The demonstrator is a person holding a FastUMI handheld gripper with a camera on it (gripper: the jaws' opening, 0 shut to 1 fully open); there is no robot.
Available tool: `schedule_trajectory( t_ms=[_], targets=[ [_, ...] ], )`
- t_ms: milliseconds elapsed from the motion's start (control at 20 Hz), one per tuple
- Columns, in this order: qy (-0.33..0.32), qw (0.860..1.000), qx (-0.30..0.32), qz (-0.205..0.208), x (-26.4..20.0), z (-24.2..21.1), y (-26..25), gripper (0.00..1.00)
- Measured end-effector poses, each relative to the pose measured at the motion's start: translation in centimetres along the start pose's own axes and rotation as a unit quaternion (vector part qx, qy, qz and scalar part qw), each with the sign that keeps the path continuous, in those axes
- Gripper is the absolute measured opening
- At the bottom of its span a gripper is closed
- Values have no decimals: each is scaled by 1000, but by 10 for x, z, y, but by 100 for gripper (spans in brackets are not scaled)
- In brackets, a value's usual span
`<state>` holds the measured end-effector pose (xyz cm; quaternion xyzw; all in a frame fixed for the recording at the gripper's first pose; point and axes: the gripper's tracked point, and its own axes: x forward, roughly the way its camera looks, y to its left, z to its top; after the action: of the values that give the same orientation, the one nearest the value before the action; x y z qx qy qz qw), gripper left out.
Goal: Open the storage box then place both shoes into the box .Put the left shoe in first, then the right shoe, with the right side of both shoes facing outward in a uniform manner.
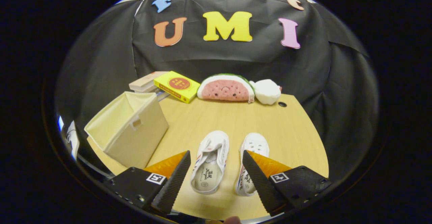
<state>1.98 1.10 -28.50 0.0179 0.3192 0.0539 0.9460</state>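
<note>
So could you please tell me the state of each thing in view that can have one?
Storage box: open, nothing visible inside.
Left shoe: on the table, between the fingers.
Right shoe: on the table, partly behind one finger.
Gripper: open, holding nothing.

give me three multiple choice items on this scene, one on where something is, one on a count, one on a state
1. Where does the storage box stand?
A. on the table, left of the shoes
B. behind the watermelon plush
C. between the two shoes

2. How many white shoes lie on the table?
A. one
B. two
C. three

3. How are the gripper fingers?
A. shut on a shoe
B. shut on the box
C. open, holding nothing

Answers:
1 A, the box sits left of the left shoe.
2 B, the left shoe and the right shoe lie side by side.
3 C, the fingers stand wide apart above the shoes, pressing on nothing.
</note>
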Motion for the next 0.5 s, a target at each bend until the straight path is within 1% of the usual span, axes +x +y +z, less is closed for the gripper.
schedule_trajectory(
  t_ms=[200,350,400,500],
  targets=[
    [31,999,-7,-2,29,-23,-10,96],
    [47,999,-10,0,56,-33,-13,94],
    [52,999,-10,4,62,-35,-12,89],
    [71,997,0,7,77,-46,-10,76]
  ],
)
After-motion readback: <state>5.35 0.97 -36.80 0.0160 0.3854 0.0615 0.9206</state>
